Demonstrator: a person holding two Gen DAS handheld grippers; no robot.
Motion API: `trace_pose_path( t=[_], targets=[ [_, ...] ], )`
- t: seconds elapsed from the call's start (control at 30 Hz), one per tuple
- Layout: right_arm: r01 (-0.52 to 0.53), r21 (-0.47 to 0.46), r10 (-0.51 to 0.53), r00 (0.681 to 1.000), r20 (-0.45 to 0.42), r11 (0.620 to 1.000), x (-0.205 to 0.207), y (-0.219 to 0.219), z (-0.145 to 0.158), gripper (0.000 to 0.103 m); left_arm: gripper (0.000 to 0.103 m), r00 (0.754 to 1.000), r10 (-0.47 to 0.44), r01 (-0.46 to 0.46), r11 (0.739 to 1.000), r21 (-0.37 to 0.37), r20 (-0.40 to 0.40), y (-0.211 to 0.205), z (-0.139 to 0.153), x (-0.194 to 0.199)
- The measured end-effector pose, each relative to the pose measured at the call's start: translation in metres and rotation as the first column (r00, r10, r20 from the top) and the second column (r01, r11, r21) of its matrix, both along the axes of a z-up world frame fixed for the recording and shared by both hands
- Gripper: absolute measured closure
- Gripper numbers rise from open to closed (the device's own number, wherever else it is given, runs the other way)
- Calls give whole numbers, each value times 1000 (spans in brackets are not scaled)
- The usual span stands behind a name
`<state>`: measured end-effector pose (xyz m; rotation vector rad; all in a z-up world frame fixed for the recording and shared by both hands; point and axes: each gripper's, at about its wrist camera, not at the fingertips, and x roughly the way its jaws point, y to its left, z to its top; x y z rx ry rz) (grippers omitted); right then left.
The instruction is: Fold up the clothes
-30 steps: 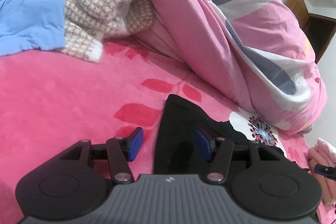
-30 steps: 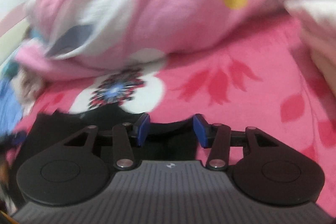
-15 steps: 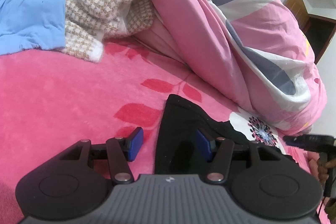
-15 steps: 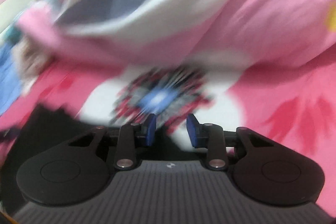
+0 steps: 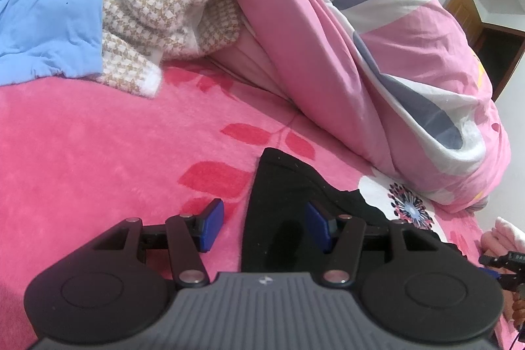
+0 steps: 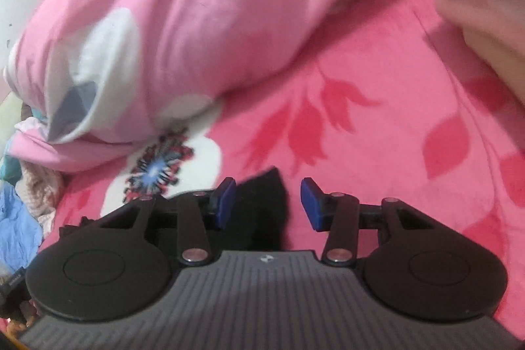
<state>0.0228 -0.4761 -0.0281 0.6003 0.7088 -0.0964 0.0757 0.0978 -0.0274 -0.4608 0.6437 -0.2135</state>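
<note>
A black garment [image 5: 282, 186] lies flat on the pink flowered bed blanket [image 5: 98, 153]. My left gripper [image 5: 265, 227] is open and stands over the garment's left edge, one pad above the blanket and the other above the black cloth. In the right wrist view a pointed corner of the black garment [image 6: 265, 182] lies between the jaws of my right gripper [image 6: 267, 204]. Those jaws are opening and the blue pads [image 6: 311, 205] do not press the cloth. The right gripper [image 5: 505, 261] also shows at the right edge of the left wrist view.
A bulky pink duvet [image 5: 377, 54] with grey and white patches is heaped behind the garment. A tan houndstooth knit [image 5: 157, 5] and a blue garment [image 5: 42, 5] lie at the back left. A pale pink cloth [image 6: 475, 5] lies at the right. A dark doorway [image 5: 492, 54] is far right.
The right gripper swung in close to the duvet, then pulled back over the black corner; its jaws narrowed, then widened. The left gripper has not moved.
</note>
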Motion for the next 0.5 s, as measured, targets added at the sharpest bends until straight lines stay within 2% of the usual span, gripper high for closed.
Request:
trace_pose_path(
  t=[0.13, 0.17, 0.3, 0.5],
  targets=[
    [-20, 33, 20, 1000, -2, 999, 13, -1, -11, 61, 49, 1000, 2, -2, 1000, -10, 3, 1, -1, 2],
    [-28, 28, 28, 1000, 0, 999, 17, 0, -13, 65, 50, 1000, 3, -3, 1000, -15, 1, 2, -2, 3],
    [-59, 14, 59, 998, 13, 998, 20, 3, -13, 97, 52, 1000, 0, 0, 1000, -13, 3, 1, -2, 3],
    [-61, -7, 62, 994, 91, 998, 14, 6, -3, 101, 74, 1000, 8, -8, 1000, -25, -8, 3, -4, 5]
  ],
)
